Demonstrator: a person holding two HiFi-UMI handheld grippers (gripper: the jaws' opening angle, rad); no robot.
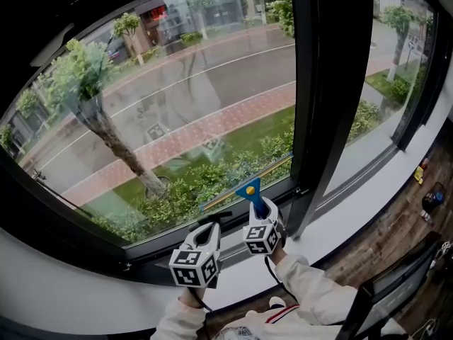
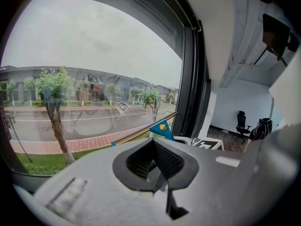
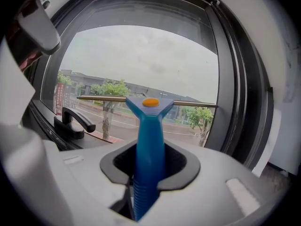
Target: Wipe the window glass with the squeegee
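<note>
**Squeegee held low on the glass, ready for a wipe**

Head view: Shows the squeegee point(image 1: 249, 190) low on the window glass point(image 1: 177, 105), near the bottom right corner and just beside the dark window post point(image 1: 329, 83). Grips its blue handle in the right gripper point(image 1: 262, 214). Points the handle up and away, toward the glass. Runs the long thin blade across, slanting from low left to high right. Holds the left gripper point(image 1: 207, 231) just beside it on the left, under the blade and touching nothing.

Left gripper view: Shows the left gripper point(image 2: 157, 173) with its jaws closed together and nothing between them. Catches the squeegee point(image 2: 160, 127) just past it, by the glass. Hard to tell if the blade touches the glass.

Right gripper view: Shows the right gripper point(image 3: 148, 173) squeezed tight on the blue handle. Stands the squeegee point(image 3: 149, 135) straight up the middle, with the blade lying flat from side to side at the top. Shows a black window handle point(image 3: 73, 121) low on the left.

Looks like the low end of a wipe, or the wait before a new one. Next calls for lifting the blade high on the glass, pressing it flat, and pulling straight down. Seems to need no help from the left gripper.
</note>
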